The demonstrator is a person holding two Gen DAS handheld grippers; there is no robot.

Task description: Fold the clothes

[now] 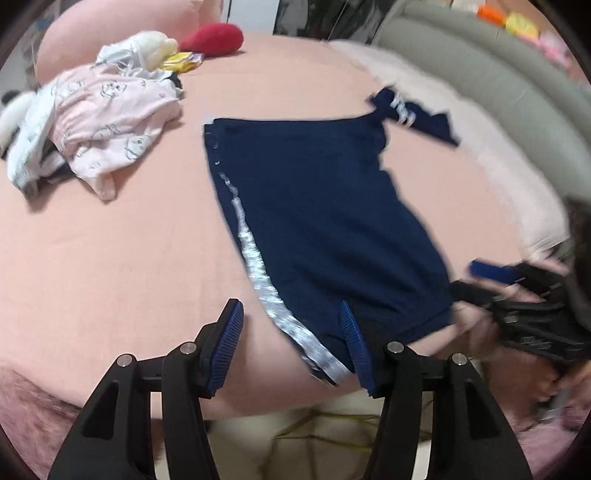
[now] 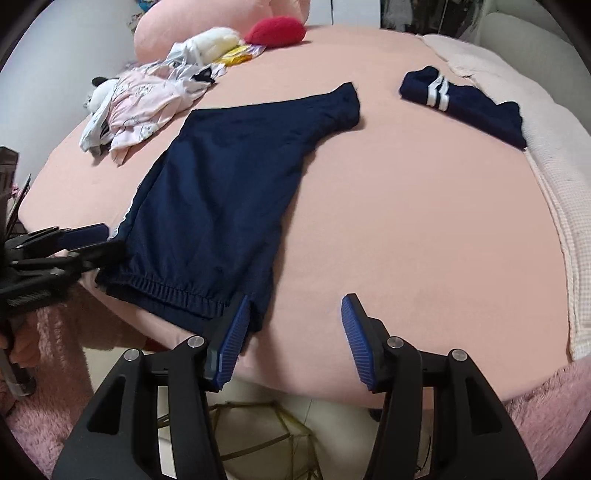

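Navy trousers (image 1: 314,206) with a silvery side stripe lie flat on the pink bed sheet (image 1: 110,258), waistband toward the near edge. My left gripper (image 1: 291,314) is open over the striped near corner; cloth lies under its fingers but is not pinched. In the right wrist view the same trousers (image 2: 221,184) show their elastic waistband. There my right gripper (image 2: 295,306) is open, its left finger over the waistband's end and its right finger over bare sheet. Each gripper shows in the other's view, the right gripper (image 1: 498,280) and the left gripper (image 2: 85,240).
A folded navy garment with white stripes (image 2: 461,99) rests at the far right. A heap of pink and white clothes (image 2: 144,103) lies at the far left, with a red plush (image 2: 275,31) and soft toys behind. A white blanket (image 2: 535,147) runs along the right side. The bed's edge is just below the grippers.
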